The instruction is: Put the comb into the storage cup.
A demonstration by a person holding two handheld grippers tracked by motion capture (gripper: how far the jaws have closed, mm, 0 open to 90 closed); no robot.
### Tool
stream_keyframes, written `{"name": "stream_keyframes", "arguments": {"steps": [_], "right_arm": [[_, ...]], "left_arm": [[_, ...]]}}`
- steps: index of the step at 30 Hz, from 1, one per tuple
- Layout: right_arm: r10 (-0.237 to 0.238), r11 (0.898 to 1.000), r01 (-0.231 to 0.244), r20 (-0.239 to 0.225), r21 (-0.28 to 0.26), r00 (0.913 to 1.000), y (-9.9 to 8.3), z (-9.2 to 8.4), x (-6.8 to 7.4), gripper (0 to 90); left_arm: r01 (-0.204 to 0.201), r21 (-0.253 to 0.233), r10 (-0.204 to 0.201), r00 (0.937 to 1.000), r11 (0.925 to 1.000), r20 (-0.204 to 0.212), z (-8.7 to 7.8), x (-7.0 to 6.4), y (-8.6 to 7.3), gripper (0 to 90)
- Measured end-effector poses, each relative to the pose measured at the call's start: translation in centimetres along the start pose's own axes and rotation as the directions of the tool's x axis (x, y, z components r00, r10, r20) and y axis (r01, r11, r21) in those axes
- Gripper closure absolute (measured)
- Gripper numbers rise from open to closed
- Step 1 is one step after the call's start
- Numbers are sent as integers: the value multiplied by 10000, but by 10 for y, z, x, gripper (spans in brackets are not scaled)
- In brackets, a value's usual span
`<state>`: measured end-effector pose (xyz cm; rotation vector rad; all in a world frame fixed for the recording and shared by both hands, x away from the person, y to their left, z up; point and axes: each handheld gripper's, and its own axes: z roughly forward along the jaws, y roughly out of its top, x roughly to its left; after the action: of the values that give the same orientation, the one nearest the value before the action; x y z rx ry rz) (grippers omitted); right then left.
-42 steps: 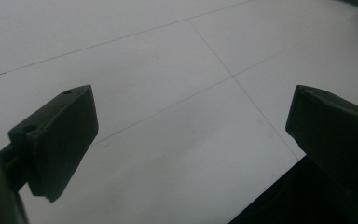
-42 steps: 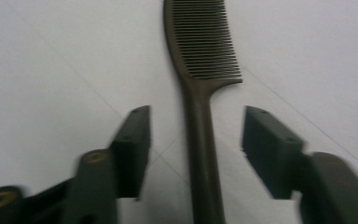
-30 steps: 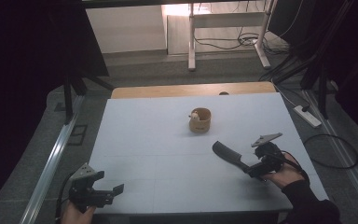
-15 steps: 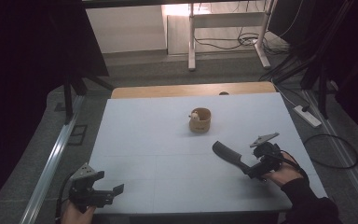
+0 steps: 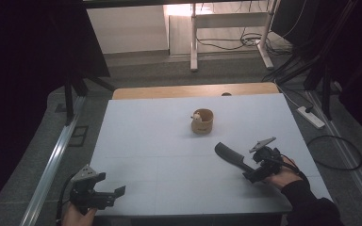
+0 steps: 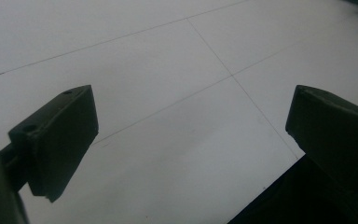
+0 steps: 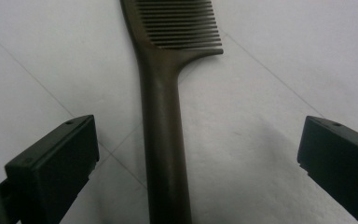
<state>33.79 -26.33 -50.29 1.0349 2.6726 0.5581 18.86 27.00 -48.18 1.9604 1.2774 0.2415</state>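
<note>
The dark brown plastic comb with a long handle lies flat on the white surface, right of centre and near the front edge. Its long axis runs from toothed head at far-left to handle end at near-right, straight into the right tongs. Seen from the right gripper view, the comb handle sits between the wide-open jaws, a little left of the midline, touching neither. The handle end is cut off at the frame bottom. The left tongs hang at the near-left corner, jaws wide, empty, well apart from the comb. A small round wooden cup stands farther back; its contents are hard to make out.
</note>
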Motion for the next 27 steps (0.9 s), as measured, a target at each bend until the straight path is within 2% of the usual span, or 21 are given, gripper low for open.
{"name": "stream_keyframes", "arguments": {"steps": [5,8,15,22,25,27], "right_arm": [[-107,9994,110,-110,334,9999,-1,8,0,0],[25,9996,-18,-273,266,9996,-2,9,-2,0],[136,9998,-132,-227,177,9996,-3,10,-1,0],[294,9980,-285,-147,573,9995,1,9,0,5],[245,9978,-231,-223,629,9995,2,6,2,91],[59,9981,-39,-329,611,9994,3,3,3,205]], "left_arm": [[5,6,-5,10000,10000,9,0,0,0,31],[9,14,-9,10000,10000,14,0,0,0,31],[-25,60,25,10000,10000,-5,1,0,0,31],[-38,86,38,10000,10000,2,1,0,1,31],[-34,93,34,10000,10000,6,1,0,1,31],[-38,95,38,10000,9999,6,1,0,1,31]]}}
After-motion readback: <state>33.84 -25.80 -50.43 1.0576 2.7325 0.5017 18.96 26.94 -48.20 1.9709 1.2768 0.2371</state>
